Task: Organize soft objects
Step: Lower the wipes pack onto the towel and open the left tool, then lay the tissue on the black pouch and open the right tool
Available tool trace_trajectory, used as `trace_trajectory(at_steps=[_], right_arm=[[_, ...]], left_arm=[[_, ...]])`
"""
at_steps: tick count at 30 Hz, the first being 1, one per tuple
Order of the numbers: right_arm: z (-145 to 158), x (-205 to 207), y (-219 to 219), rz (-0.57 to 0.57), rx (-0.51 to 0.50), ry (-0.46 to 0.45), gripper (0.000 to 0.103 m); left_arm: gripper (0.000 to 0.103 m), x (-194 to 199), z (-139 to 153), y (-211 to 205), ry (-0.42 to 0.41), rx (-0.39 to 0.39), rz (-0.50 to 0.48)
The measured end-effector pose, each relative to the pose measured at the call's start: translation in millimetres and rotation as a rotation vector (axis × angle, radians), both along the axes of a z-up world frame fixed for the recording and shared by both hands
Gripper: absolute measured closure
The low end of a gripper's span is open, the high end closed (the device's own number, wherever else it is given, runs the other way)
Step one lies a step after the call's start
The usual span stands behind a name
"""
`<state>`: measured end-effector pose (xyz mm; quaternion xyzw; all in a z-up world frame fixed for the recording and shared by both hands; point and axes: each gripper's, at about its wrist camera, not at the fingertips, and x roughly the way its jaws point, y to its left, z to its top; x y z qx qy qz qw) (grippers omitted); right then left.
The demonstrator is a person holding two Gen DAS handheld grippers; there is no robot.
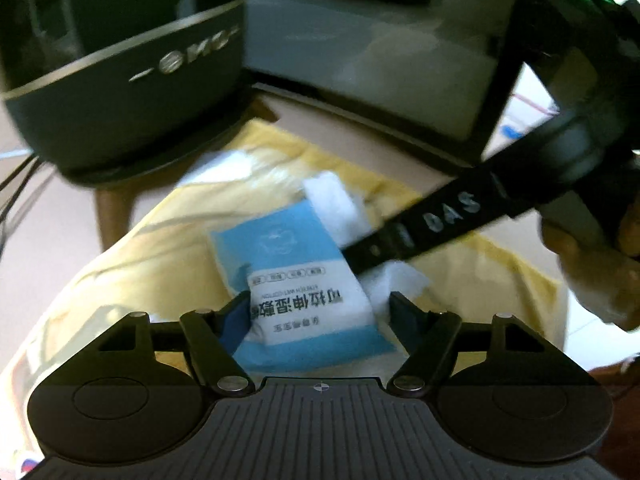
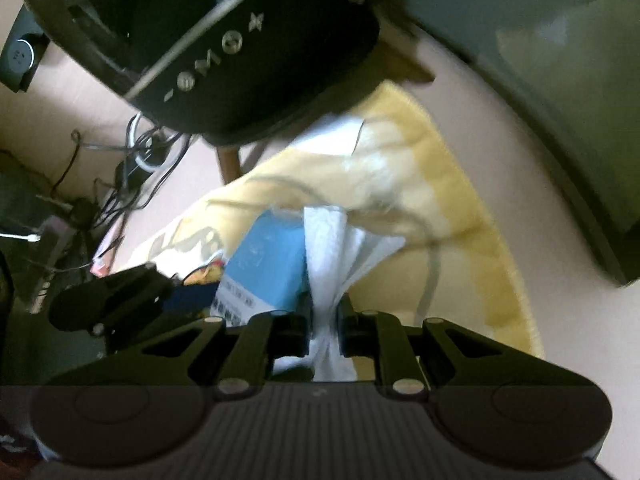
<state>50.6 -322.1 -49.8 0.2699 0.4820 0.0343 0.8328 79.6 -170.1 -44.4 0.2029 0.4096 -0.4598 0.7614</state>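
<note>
A blue-and-white soft pack with printed text lies on a yellow cloth. My left gripper straddles the pack's near end. Its left blue pad is at the pack's edge, while a narrow gap shows at the right pad. A white tissue lies beside the pack, bunched and pinched in my shut right gripper. In the left wrist view the right gripper reaches in from the right onto the white tissue, held by a hand.
A black rounded appliance on wooden legs stands just behind the yellow cloth. A grey box sits to its right. Tangled cables lie on the pale floor at the left.
</note>
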Motion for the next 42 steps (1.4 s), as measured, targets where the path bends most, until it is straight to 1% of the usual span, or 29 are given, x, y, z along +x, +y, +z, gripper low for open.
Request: trace_trajectory(at_steps=[1, 2, 4, 6, 8, 9, 11, 13, 16, 18, 20, 21, 22, 23, 24, 25, 26, 28, 29, 31, 33, 34, 35, 37, 38, 39, 41, 42], right_arm=[[4, -1, -1, -0.003, -0.02, -0.013, 0.087], [7, 0, -3, -0.006, -0.037, -0.02, 0.087], [14, 0, -3, -0.006, -0.104, -0.039, 0.088], [24, -2, 0, 0.002, -0.195, -0.068, 0.088], [36, -4, 6, 0.03, -0.237, -0.105, 0.087], [42, -4, 12, 0.06, -0.237, -0.127, 0.085], [52, -3, 29, 0.157, -0.211, -0.179, 0.085], [55, 0, 51, 0.259, -0.171, -0.206, 0.085], [43, 10, 96, 0.426, -0.101, -0.174, 0.088], [32, 16, 125, 0.532, -0.085, -0.147, 0.088], [23, 20, 150, 0.614, -0.134, -0.124, 0.087], [19, 20, 158, 0.639, -0.184, -0.117, 0.083], [17, 19, 166, 0.661, -0.23, -0.117, 0.082], [18, 17, 170, 0.676, -0.272, -0.13, 0.074], [20, 14, 173, 0.693, -0.311, -0.144, 0.059], [23, 11, 175, 0.713, -0.35, -0.167, 0.053], [27, 7, 176, 0.731, -0.392, -0.195, 0.049], [32, 3, 181, 0.763, -0.479, -0.244, 0.049], [35, 2, 184, 0.768, -0.517, -0.267, 0.049], [36, 7, 188, 0.777, -0.529, -0.29, 0.053], [34, 16, 189, 0.783, -0.508, -0.276, 0.079], [30, 21, 188, 0.786, -0.497, -0.245, 0.079], [25, 26, 188, 0.784, -0.489, -0.213, 0.079], [21, 34, 183, 0.733, -0.48, -0.173, 0.072], [24, 35, 178, 0.706, -0.461, -0.174, 0.065], [27, 34, 174, 0.686, -0.447, -0.182, 0.054], [36, 27, 166, 0.675, -0.441, -0.225, 0.048], [38, 25, 163, 0.667, -0.446, -0.238, 0.048]], left_arm=[[0.015, -1, 1, 1, 0.015, -0.003, -0.007], [0.008, -2, 3, 3, 0.029, -0.001, 0.0], [0.008, -5, 10, 14, 0.047, 0.001, 0.047], [0.004, -9, 23, 35, 0.079, -0.025, 0.107], [0.001, -14, 35, 59, 0.116, -0.051, 0.174], [0.001, -17, 39, 72, 0.138, -0.056, 0.217], [0.001, -23, 45, 95, 0.175, -0.053, 0.312], [0.0, -31, 41, 112, 0.186, -0.019, 0.415], [0.0, -39, 29, 128, 0.182, 0.048, 0.541], [0.0, -43, 23, 137, 0.181, 0.061, 0.607], [0.0, -47, 23, 147, 0.173, 0.045, 0.644], [0.0, -49, 24, 150, 0.173, 0.03, 0.655], [0.0, -51, 25, 154, 0.178, 0.01, 0.663], [0.0, -54, 26, 159, 0.185, -0.013, 0.667], [0.0, -56, 26, 163, 0.196, -0.04, 0.669], [0.0, -57, 26, 166, 0.212, -0.066, 0.669], [0.0, -57, 26, 167, 0.224, -0.084, 0.667], [0.0, -54, 24, 164, 0.23, -0.097, 0.66], [0.0, -52, 23, 159, 0.227, -0.089, 0.652], [0.0, -49, 21, 148, 0.217, -0.06, 0.624], [0.0, -47, 19, 138, 0.199, -0.027, 0.589], [0.0, -46, 18, 134, 0.184, -0.014, 0.57], [0.0, -45, 17, 131, 0.165, -0.002, 0.55], [0.0, -44, 16, 127, 0.138, 0.008, 0.52], [0.0, -44, 15, 126, 0.128, 0.003, 0.503], [0.0, -44, 14, 126, 0.115, -0.004, 0.488], [0.0, -42, 12, 127, 0.082, -0.014, 0.46], [0.0, -40, 11, 127, 0.064, -0.006, 0.451]])
